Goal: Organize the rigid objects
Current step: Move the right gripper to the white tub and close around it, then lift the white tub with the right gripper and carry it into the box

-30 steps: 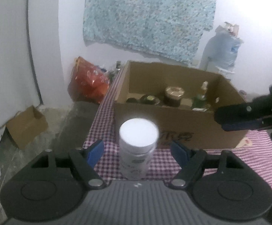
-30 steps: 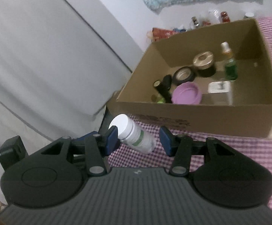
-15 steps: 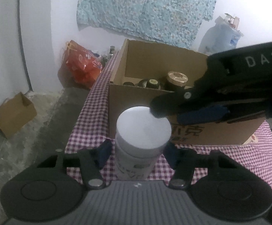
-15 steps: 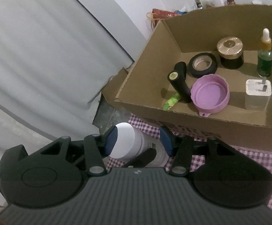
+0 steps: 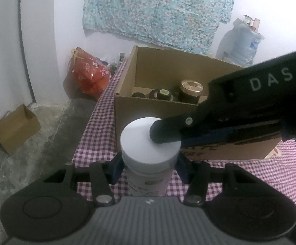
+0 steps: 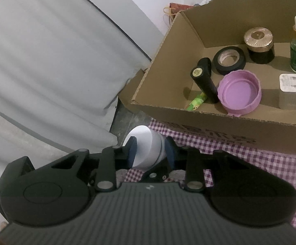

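Both grippers clamp smooth cylindrical white plastic jar (image 5: pixel 149 143)

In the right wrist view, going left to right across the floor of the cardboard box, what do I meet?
Green tube → black cylinder → purple lid → white charger. The tape roll, gold-lidded jar and dropper bottle sit farther back, so I leave them out.

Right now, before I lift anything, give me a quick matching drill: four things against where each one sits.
1 white bottle
2 purple lid
3 black tape roll
4 red bag

a on the floor left of the table
b between gripper pads, outside the box
c flat in the box, beside the gold-lidded jar
d in the box, against its near wall

1-b, 2-d, 3-c, 4-a
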